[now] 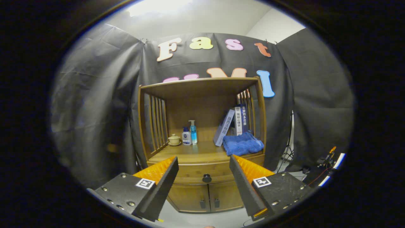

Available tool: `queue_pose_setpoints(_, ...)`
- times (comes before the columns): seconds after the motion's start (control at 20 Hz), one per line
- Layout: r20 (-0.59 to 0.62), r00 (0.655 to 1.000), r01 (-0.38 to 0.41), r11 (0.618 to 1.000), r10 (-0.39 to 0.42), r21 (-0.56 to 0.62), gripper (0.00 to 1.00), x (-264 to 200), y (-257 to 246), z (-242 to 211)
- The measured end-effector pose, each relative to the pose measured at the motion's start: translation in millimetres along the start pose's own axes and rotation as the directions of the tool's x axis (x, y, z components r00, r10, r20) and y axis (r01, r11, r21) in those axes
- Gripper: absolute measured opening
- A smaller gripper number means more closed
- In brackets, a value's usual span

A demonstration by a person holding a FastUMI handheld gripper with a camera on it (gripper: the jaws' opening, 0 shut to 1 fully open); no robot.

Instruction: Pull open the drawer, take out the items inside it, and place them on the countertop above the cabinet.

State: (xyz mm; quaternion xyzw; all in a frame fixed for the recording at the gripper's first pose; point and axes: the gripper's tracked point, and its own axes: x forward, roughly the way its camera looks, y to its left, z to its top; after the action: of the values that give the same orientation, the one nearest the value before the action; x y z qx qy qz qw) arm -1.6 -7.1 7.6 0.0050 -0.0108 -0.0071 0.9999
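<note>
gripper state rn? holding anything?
Gripper: open, fingers spread wide, holding nothing. It sits short of the cabinet, with the drawer knob beyond the fingers in the gap between them; drawer is shut.

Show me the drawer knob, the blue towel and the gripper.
drawer knob [207,178], gripper view, on its round front.
blue towel [242,144], gripper view, on its folded top.
gripper [204,177], gripper view, midway between open fingertips.

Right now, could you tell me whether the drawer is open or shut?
Shut: the drawer front sits flush with the cabinet, its knob untouched, seen between the open gripper fingers.
</note>
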Motion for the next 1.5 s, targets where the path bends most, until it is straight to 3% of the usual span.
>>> queue_pose_setpoints(0.6,-0.022,1.000,0.013,1.000,-0.014,-0.016,0.97,53,-3,-41)
queue_pose_setpoints(1.1,-0.082,0.996,0.048,0.999,-0.047,0.017,0.98,119,-27,-130)
queue_pose_setpoints(1.5,-0.179,0.984,0.014,0.998,-0.002,0.067,0.99,167,-19,-199)
